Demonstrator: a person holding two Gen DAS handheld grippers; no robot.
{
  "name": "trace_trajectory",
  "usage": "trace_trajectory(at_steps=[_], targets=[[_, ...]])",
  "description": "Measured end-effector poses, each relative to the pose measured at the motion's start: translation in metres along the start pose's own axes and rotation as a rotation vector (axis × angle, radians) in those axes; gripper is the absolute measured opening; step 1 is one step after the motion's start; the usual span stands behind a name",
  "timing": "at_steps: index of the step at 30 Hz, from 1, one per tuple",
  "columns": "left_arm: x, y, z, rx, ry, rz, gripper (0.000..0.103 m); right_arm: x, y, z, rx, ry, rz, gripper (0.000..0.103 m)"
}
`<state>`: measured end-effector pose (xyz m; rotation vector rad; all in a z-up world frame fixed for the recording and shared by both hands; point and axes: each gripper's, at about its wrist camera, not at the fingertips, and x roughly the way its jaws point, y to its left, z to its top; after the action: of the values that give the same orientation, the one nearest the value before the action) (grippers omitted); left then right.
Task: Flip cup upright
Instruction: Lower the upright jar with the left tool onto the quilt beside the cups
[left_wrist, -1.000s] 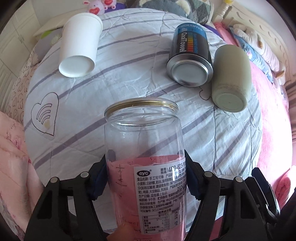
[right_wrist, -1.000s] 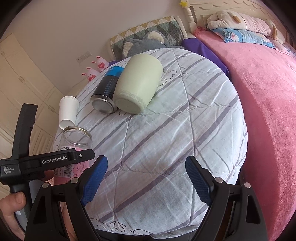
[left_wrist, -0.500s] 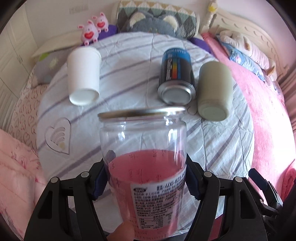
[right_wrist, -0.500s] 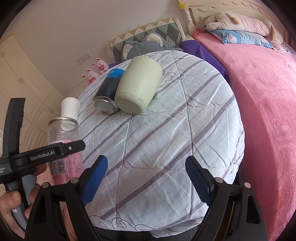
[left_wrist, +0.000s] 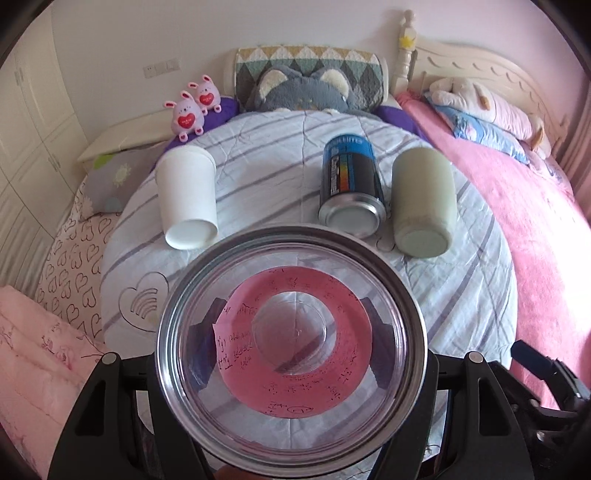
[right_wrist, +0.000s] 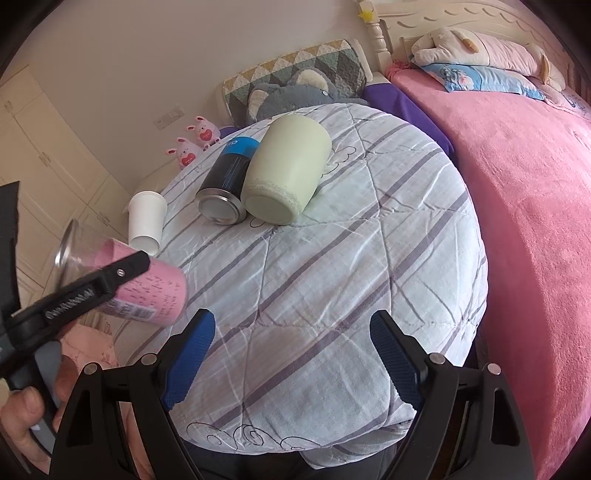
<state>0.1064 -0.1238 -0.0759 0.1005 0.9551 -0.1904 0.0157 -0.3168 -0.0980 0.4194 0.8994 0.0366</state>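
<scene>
My left gripper (left_wrist: 291, 332) is shut on a clear jar with a pink label (left_wrist: 291, 347). The jar is lifted off the table and tilted, its silver-rimmed mouth turned toward the camera so I look down inside it. In the right wrist view the jar (right_wrist: 122, 280) lies nearly on its side in the air at the left, held by the left gripper (right_wrist: 110, 284). My right gripper (right_wrist: 291, 354) is open and empty above the near part of the striped table (right_wrist: 332, 280).
A white paper cup (left_wrist: 188, 199), a dark blue can (left_wrist: 351, 192) and a pale green cup (left_wrist: 423, 206) lie on their sides on the striped cloth (left_wrist: 461, 288). A pink bed (right_wrist: 524, 184) is at the right, plush toys and pillows behind.
The left gripper has lifted the jar off the table and tipped it back, from upright to mouth facing the camera. The right gripper has stayed open and nearly still.
</scene>
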Motion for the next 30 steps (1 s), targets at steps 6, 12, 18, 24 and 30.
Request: trace_trajectory(at_steps=[6,12,18,24,30], targets=[[-0.004,0.001,0.001,0.007,-0.015,0.002,0.071,-0.004,0.006,-0.004,-0.009,-0.004,-0.003,0.087],[-0.011,0.002,0.003,0.009,-0.017,-0.012,0.071,-0.007,0.009,-0.006,-0.008,-0.012,-0.006,0.087],[-0.005,-0.001,0.002,0.026,0.001,0.000,0.071,-0.009,0.012,-0.008,-0.014,-0.015,-0.005,0.087],[-0.005,-0.005,0.003,0.049,-0.006,0.025,0.083,-0.012,0.015,-0.010,-0.020,-0.019,-0.004,0.087],[-0.016,-0.007,0.006,0.073,-0.044,0.028,0.103,-0.016,0.014,-0.011,-0.011,-0.031,-0.008,0.087]])
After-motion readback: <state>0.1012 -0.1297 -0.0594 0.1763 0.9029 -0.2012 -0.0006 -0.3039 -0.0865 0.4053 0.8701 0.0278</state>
